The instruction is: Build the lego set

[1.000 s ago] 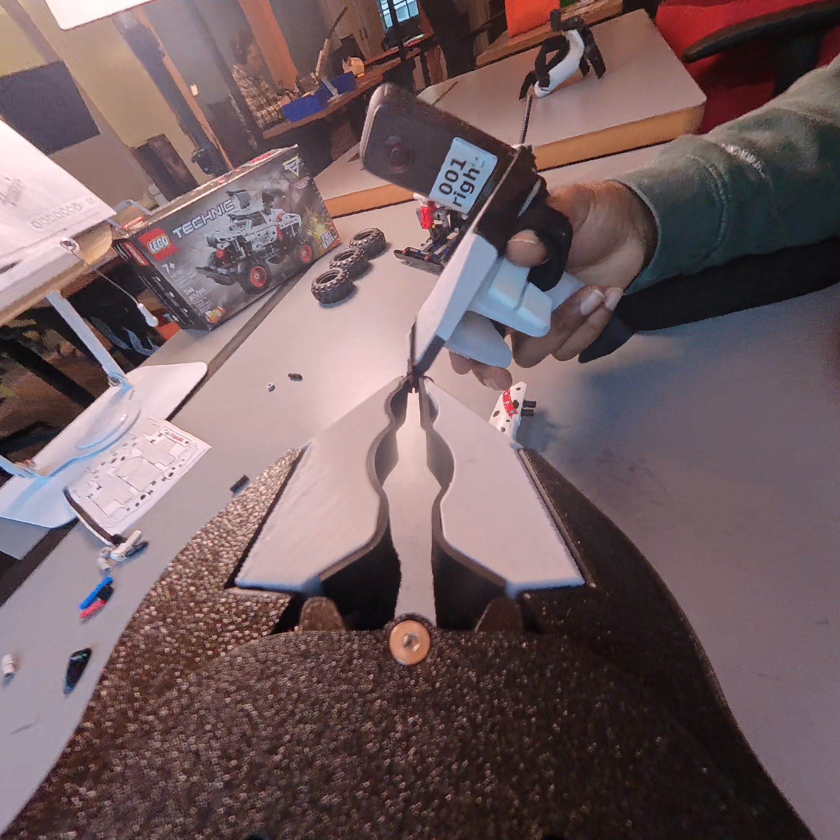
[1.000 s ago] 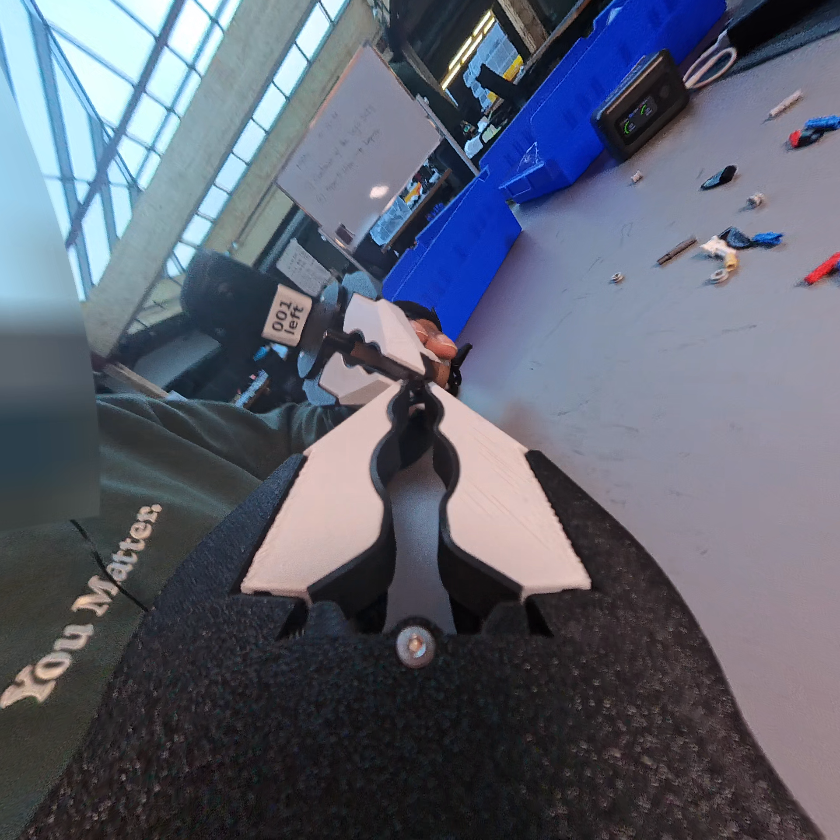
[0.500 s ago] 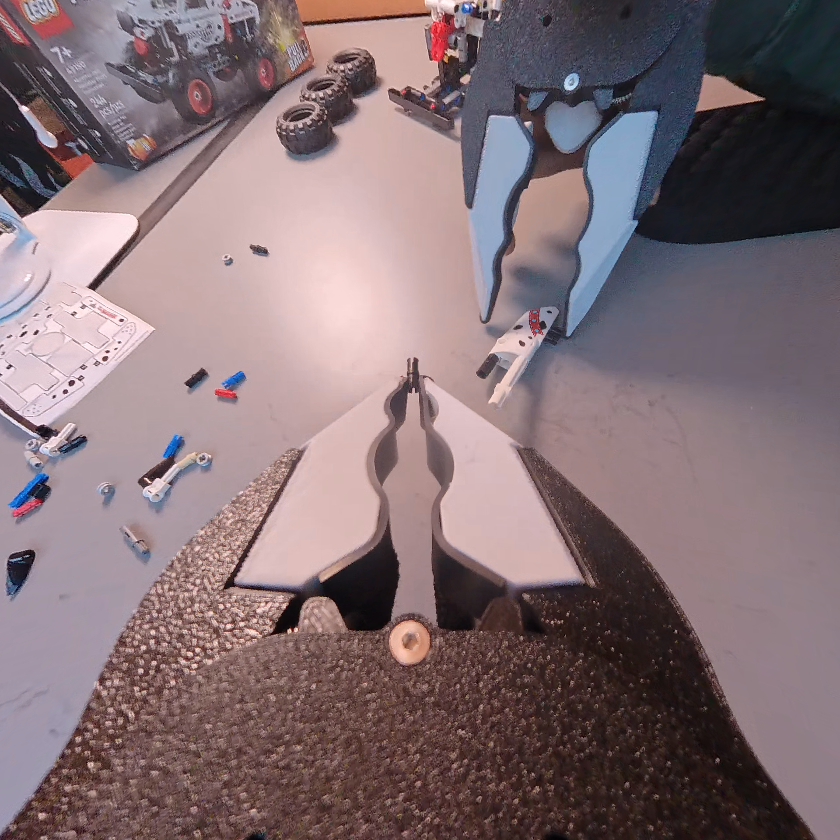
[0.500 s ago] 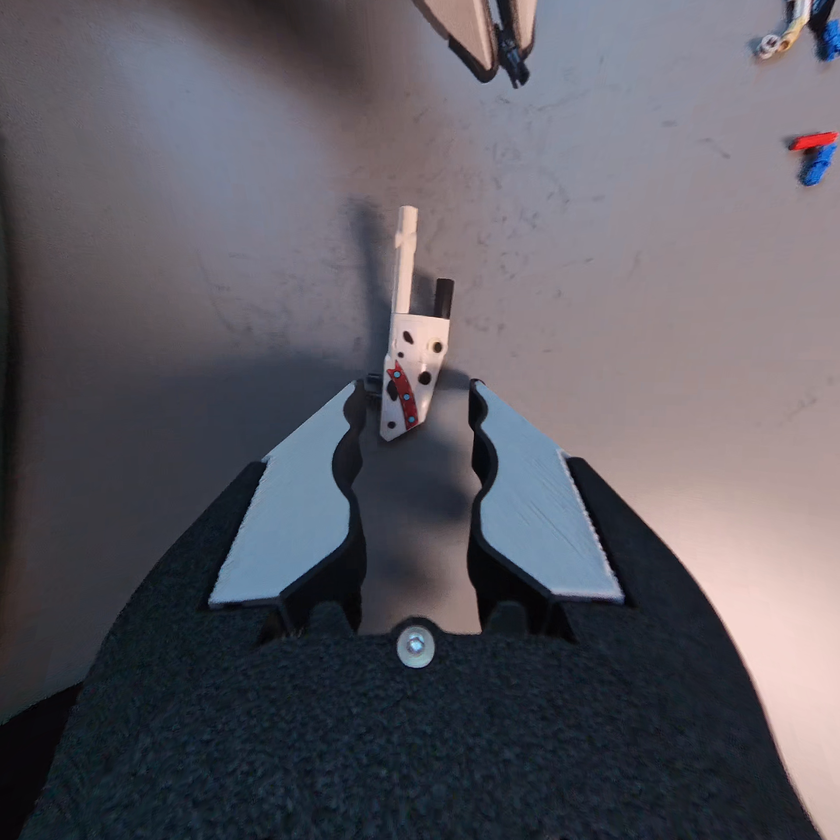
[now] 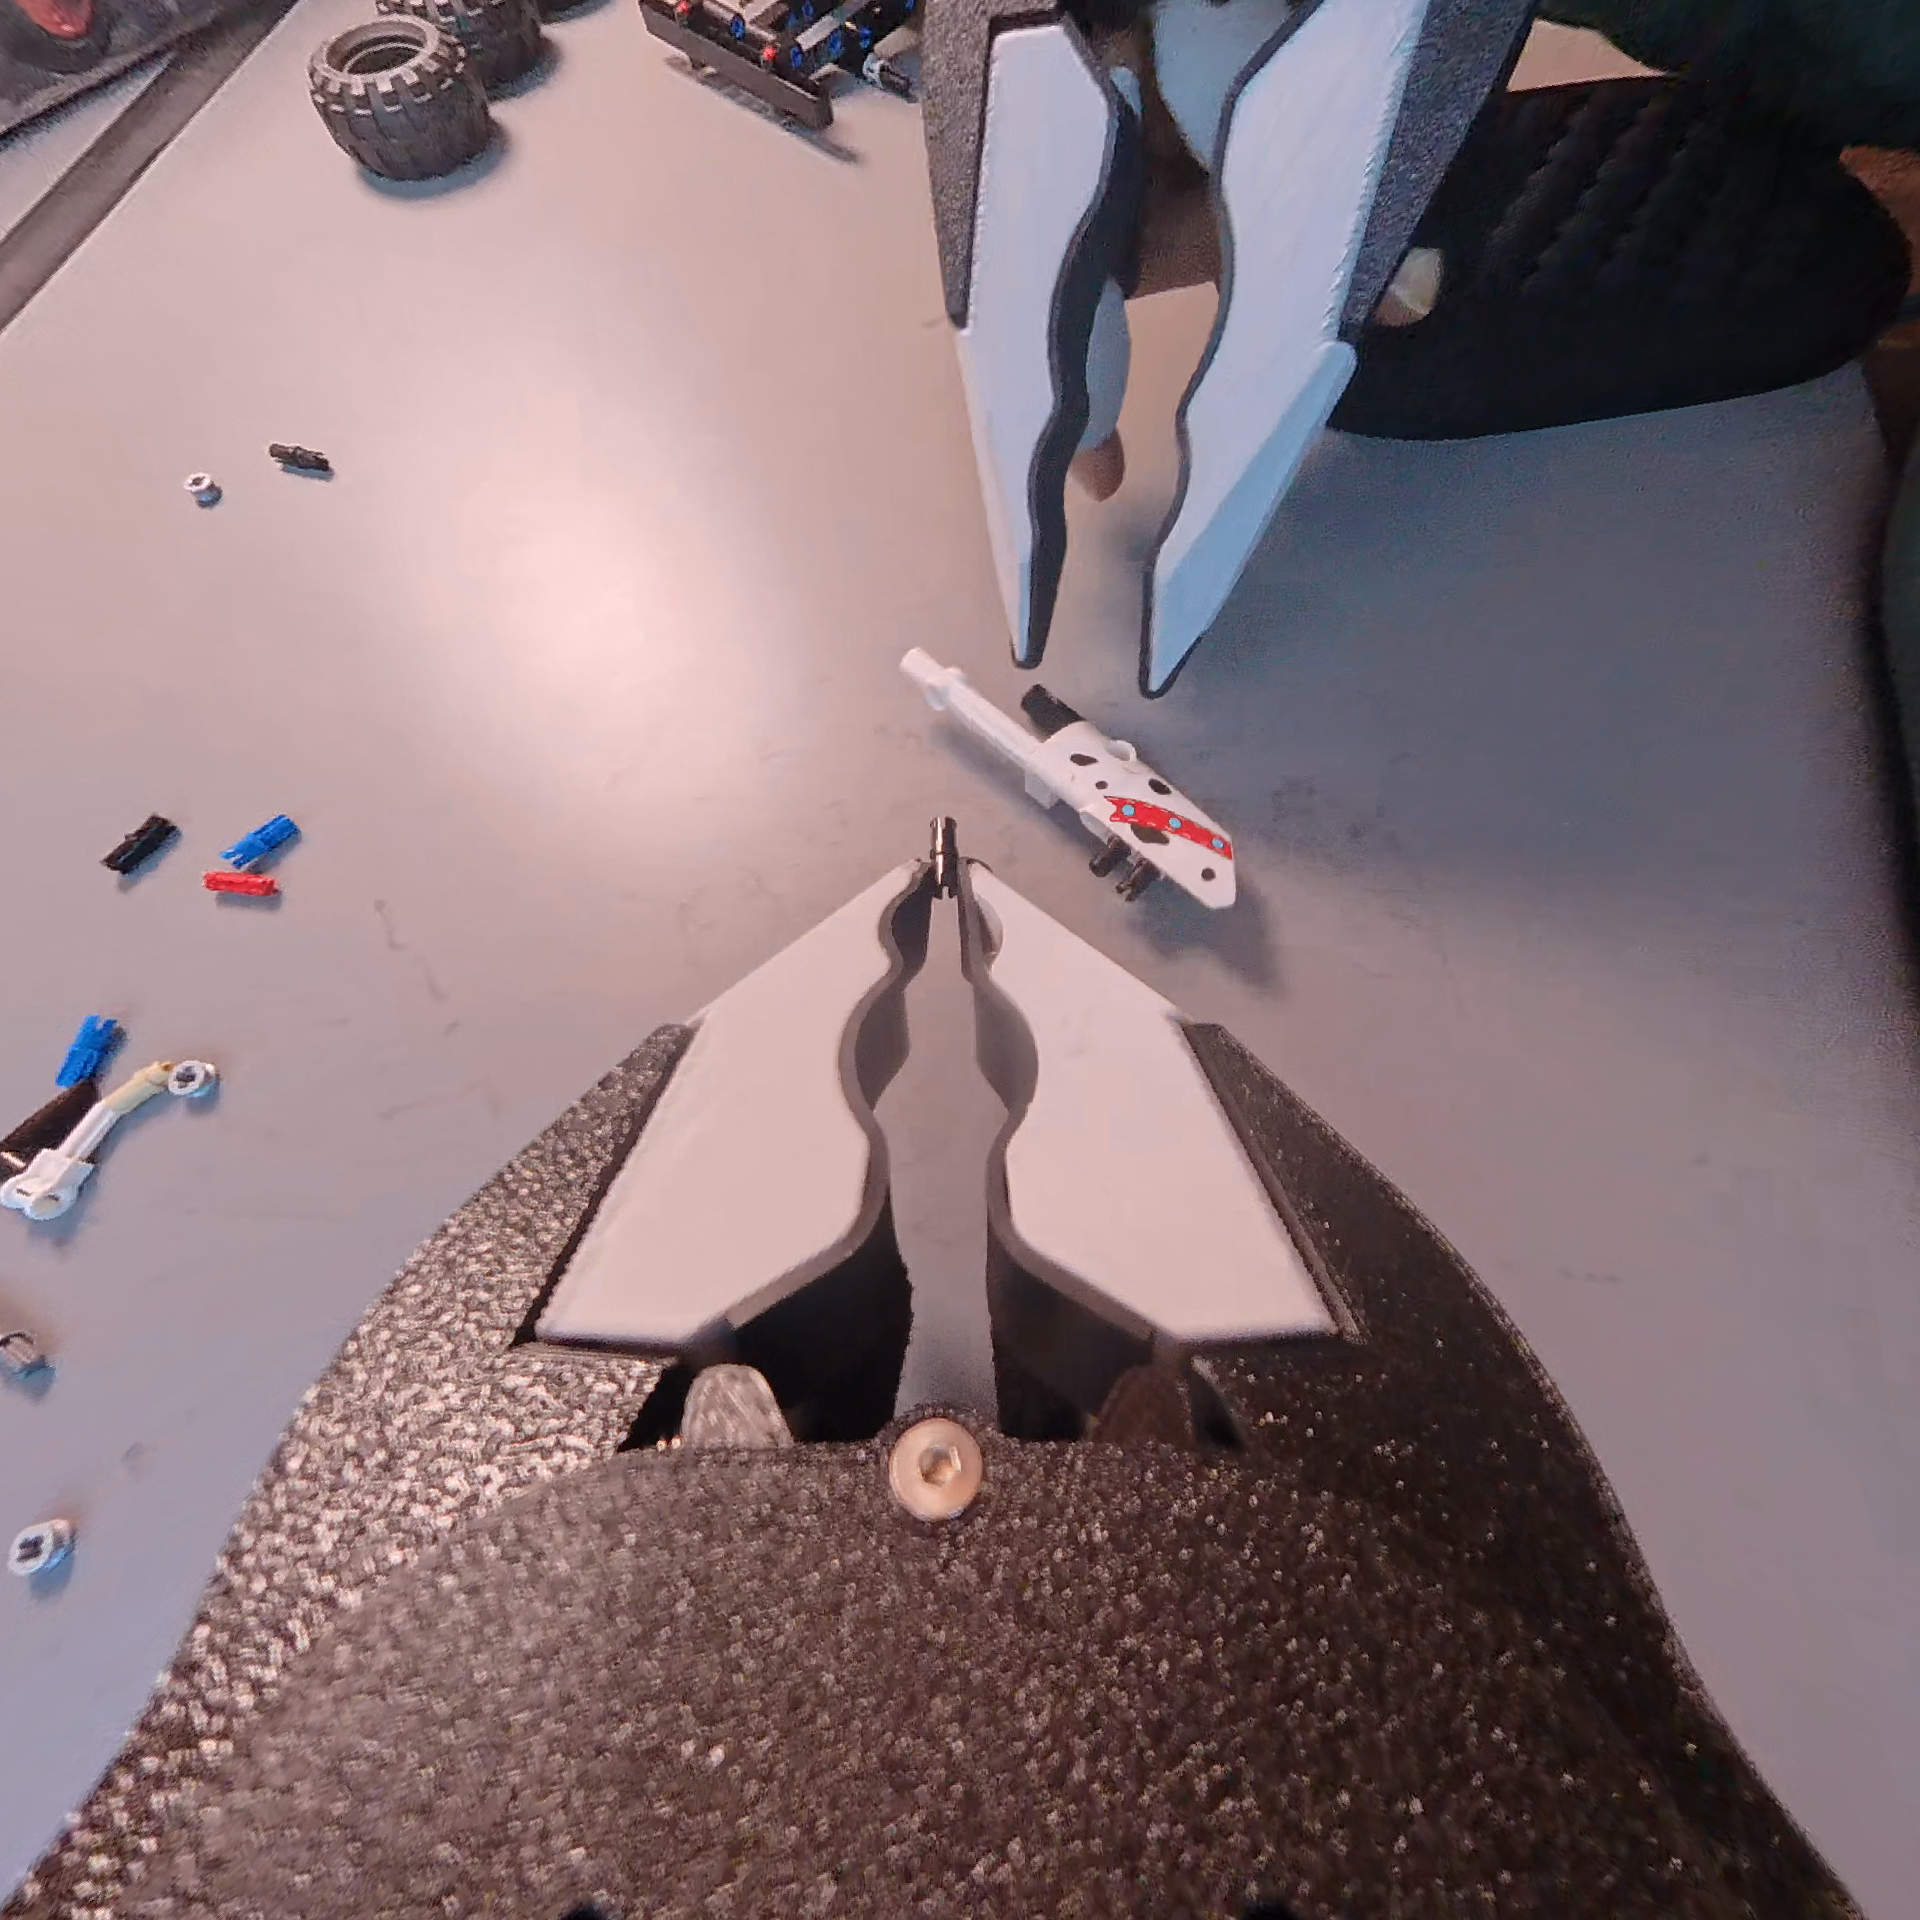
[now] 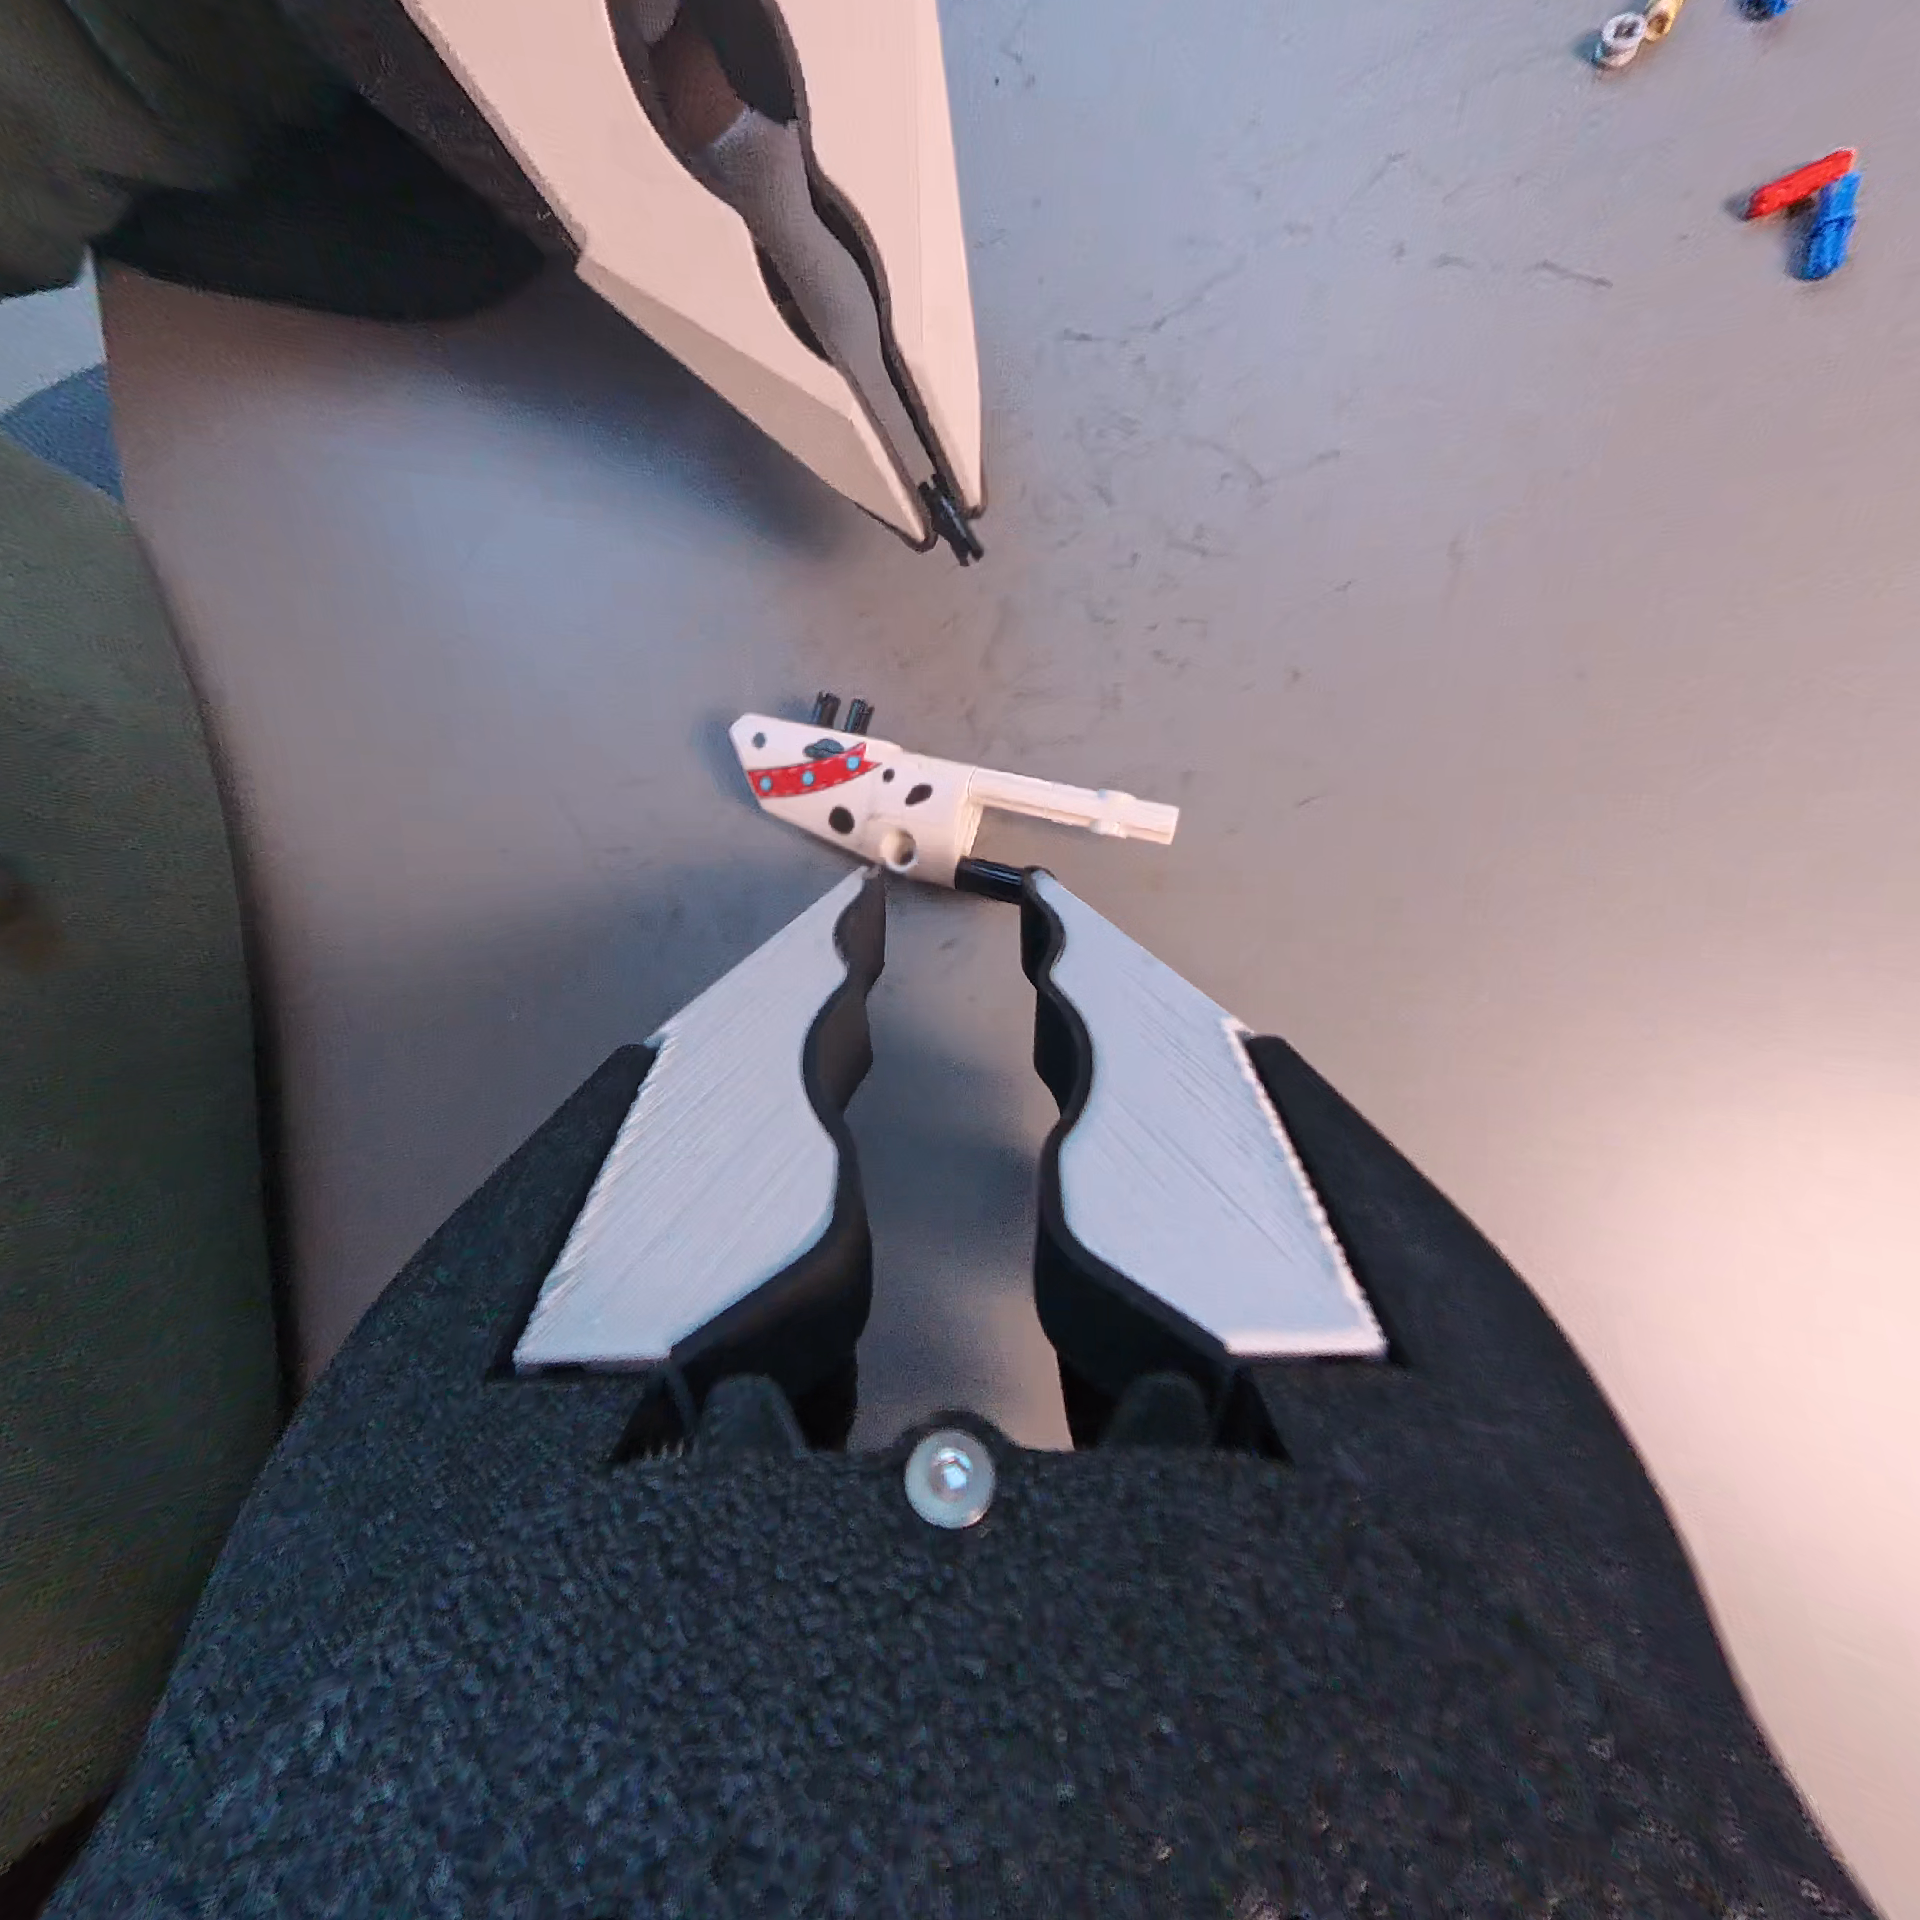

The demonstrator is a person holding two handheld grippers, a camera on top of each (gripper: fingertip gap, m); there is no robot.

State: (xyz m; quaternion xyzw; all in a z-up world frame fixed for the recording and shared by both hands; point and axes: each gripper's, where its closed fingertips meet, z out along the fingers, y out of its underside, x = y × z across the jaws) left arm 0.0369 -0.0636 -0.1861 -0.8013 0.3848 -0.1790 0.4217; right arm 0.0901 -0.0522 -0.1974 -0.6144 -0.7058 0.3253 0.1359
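Note:
A white spotted Lego panel with a red band (image 5: 1101, 795) lies flat on the grey table (image 5: 623, 571), with a white axle and black pins sticking out; it also shows in the right wrist view (image 6: 894, 800). My left gripper (image 5: 943, 883) is shut on a small black pin (image 5: 943, 847), just left of the panel; it also shows from the right wrist view (image 6: 945, 520), holding the pin (image 6: 954, 525). My right gripper (image 6: 951, 883) is open and empty, its tips just short of the panel; in the left wrist view it hangs (image 5: 1091, 670) above the panel.
Black tyres (image 5: 400, 99) and a partly built chassis (image 5: 769, 52) sit at the far edge. Small loose pins, blue (image 5: 260, 840), red (image 5: 239, 883) and black (image 5: 140, 842), lie scattered to the left, with a white connector piece (image 5: 94, 1132). A green sleeve (image 6: 104, 1039) is near. Tip to tip, the grippers are about 7 cm apart. Left tips and right tips are each some 20 cm from the white connector piece (image 5: 94, 1132).
The panel has turned on the table and now lies crosswise to the right gripper instead of between its fingers. The right gripper has drawn back. The left gripper still holds the pin.

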